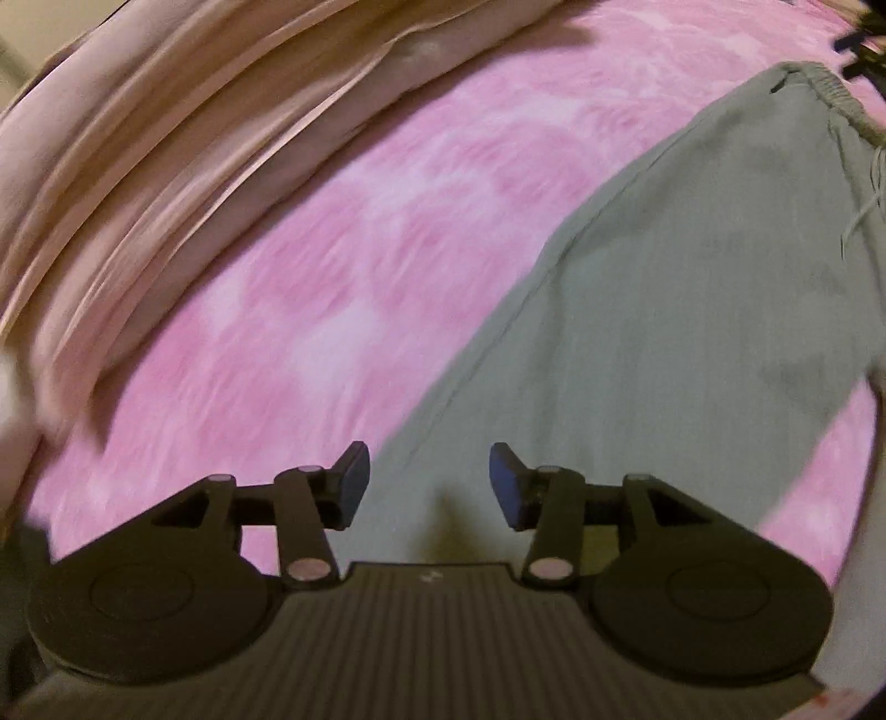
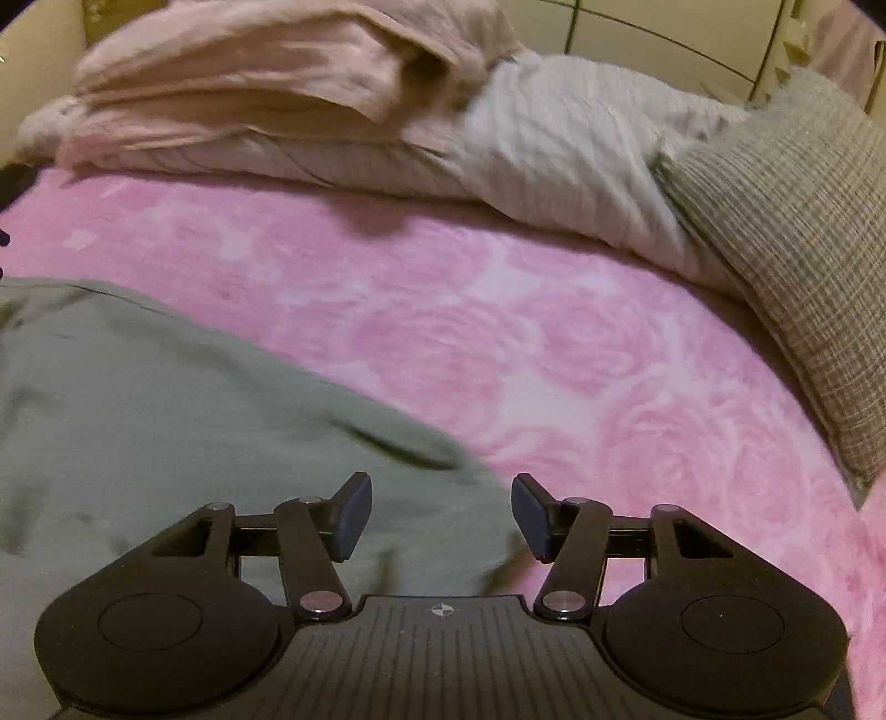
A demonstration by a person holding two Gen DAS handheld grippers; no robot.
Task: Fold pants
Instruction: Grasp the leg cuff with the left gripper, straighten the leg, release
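Note:
Grey-green pants (image 1: 692, 310) lie flat on a pink rose-patterned blanket (image 1: 343, 277), stretching from the bottom centre to the ribbed waistband (image 1: 836, 94) at the top right of the left wrist view. My left gripper (image 1: 429, 484) hovers open over the near end of the pants, nothing between its blue pads. In the right wrist view the same pants (image 2: 166, 399) fill the lower left. My right gripper (image 2: 441, 515) is open above the pants' right edge, where the cloth meets the pink blanket (image 2: 581, 360).
A crumpled beige-pink sheet (image 1: 138, 138) is piled along the left and far side. In the right wrist view the sheet (image 2: 249, 77), a white striped pillow (image 2: 565, 144) and a grey checked cushion (image 2: 792, 232) line the back and right of the bed. A tiled wall (image 2: 664, 27) stands behind.

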